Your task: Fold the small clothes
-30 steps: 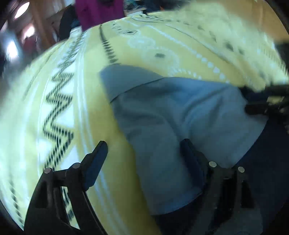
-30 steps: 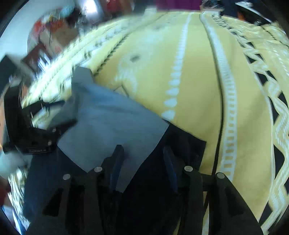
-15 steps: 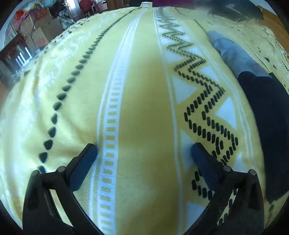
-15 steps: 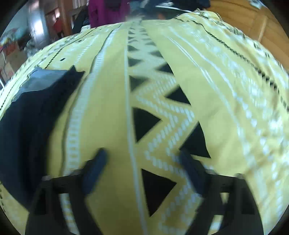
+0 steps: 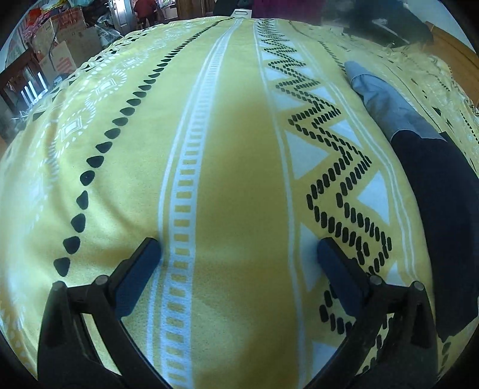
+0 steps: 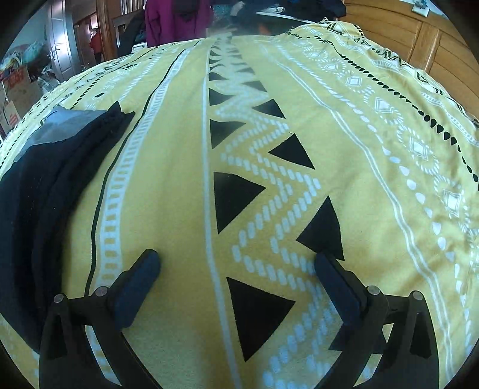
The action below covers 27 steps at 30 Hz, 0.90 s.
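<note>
A small garment lies flat on the yellow patterned blanket. It is dark navy with a light blue-grey end at the far side. It lies at the right edge of the left wrist view and at the left edge of the right wrist view. My left gripper is open and empty over bare blanket, left of the garment. My right gripper is open and empty over bare blanket, right of the garment.
Cardboard boxes and clutter stand beyond the blanket's far left edge. A magenta garment hangs at the far end. Wooden panelling runs along the right. Dark items lie at the blanket's far right.
One second ago both grippers were on the garment, over its blue-grey part. They have since pulled off to either side, opened wide, and the garment lies between them.
</note>
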Each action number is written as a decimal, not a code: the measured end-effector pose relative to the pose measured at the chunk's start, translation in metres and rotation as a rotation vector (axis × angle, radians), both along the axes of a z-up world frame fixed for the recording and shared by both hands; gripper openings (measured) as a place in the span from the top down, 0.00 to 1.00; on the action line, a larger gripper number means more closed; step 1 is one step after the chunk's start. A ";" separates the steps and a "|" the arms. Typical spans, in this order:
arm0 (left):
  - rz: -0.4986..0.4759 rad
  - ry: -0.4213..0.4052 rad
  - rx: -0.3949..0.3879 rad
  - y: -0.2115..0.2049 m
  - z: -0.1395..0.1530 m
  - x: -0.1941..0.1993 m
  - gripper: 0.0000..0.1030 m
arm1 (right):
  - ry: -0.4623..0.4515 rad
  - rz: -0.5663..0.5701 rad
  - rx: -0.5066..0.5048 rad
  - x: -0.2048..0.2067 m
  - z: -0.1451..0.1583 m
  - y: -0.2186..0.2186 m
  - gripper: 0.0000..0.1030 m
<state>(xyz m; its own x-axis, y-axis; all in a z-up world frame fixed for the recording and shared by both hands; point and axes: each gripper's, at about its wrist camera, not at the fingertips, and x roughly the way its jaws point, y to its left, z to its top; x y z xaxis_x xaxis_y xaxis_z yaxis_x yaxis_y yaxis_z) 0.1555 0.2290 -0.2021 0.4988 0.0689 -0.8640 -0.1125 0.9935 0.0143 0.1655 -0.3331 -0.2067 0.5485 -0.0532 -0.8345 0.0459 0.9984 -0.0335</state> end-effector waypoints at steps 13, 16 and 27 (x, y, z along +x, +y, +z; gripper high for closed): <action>-0.010 0.022 -0.026 0.005 0.005 0.004 0.00 | -0.001 -0.001 0.001 0.000 0.001 0.002 0.00; 0.075 -0.032 -0.249 0.045 0.014 0.014 0.00 | -0.001 -0.001 0.001 0.000 0.001 0.002 0.00; 0.072 0.016 -0.052 0.030 0.001 0.035 0.00 | -0.001 -0.001 0.000 -0.001 0.001 0.002 0.00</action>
